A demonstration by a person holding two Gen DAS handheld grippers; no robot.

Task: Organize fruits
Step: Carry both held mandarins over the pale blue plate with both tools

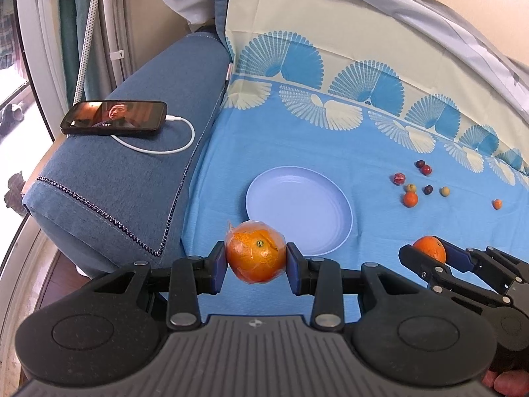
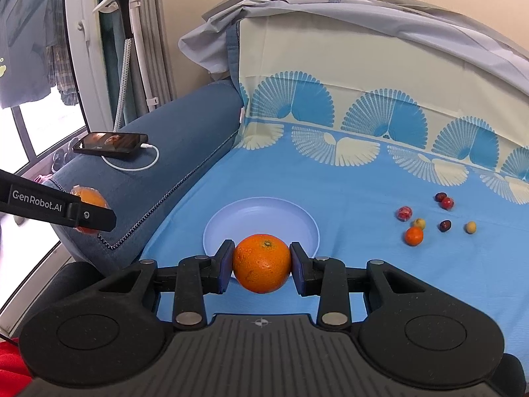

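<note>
My left gripper (image 1: 256,263) is shut on an orange wrapped in clear plastic (image 1: 255,254), held above the near left rim of the pale blue plate (image 1: 297,211). My right gripper (image 2: 262,263) is shut on a bare orange (image 2: 262,263), held over the near rim of the same plate (image 2: 264,221). The right gripper also shows at the right of the left wrist view (image 1: 429,254) with its orange (image 1: 429,248). The left gripper shows at the left of the right wrist view, its wrapped orange (image 2: 90,200) partly hidden. The plate has nothing on it.
Several small fruits lie on the blue cloth to the right of the plate: a small tangerine (image 1: 410,199), red and dark berries (image 1: 426,169), yellowish ones (image 1: 445,192). A phone (image 1: 114,117) on a white cable rests on the blue sofa arm (image 1: 132,182) at the left.
</note>
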